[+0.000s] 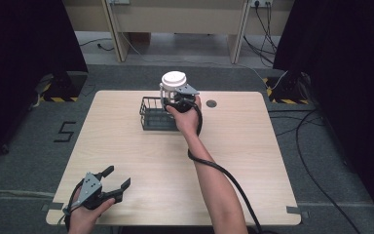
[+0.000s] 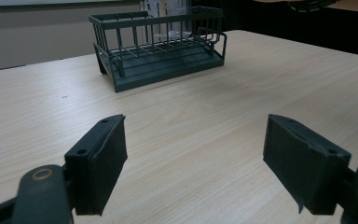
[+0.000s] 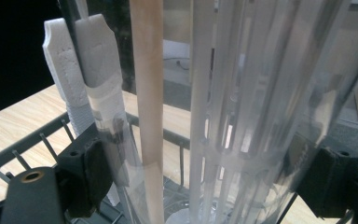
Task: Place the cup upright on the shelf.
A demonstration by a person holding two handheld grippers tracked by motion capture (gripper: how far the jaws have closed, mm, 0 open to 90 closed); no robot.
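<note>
A pale wooden table (image 1: 253,161) stands on grey carpet, with a dark wire basket (image 1: 155,113) on its far half, near the middle. A small dark round mark (image 1: 211,103) lies on the tabletop to the right of the basket.

The right hand (image 1: 187,117) reaches forward from the bottom of the high view and holds the right gripper (image 1: 176,100) at the basket's right end. That gripper is clamped on a clear jar (image 1: 171,92) with a white lid (image 1: 174,78), which stands upright at or in the basket's right end. In the right gripper view the jar (image 3: 242,116) sits between the two black pads (image 3: 93,175), each pressed against its clear ribbed wall. A pale wooden stick (image 3: 148,107) rises upright in front of or inside the jar; which one cannot be told. A white, notched strip (image 3: 81,74) stands to its left. The basket's rim (image 3: 23,149) runs below and behind the jar there. A black cable (image 1: 214,168) trails from the gripper along the forearm toward the near edge.

The left hand (image 1: 85,214) rests at the near left corner of the table and holds the left gripper (image 1: 117,179), which carries a grey three-cornered plate (image 1: 91,185). Its jaws stand wide apart with nothing between them. In the left gripper view the pads (image 2: 105,163) hover just over bare wood, and the basket (image 2: 161,44) stands well apart, farther along the table.
</note>
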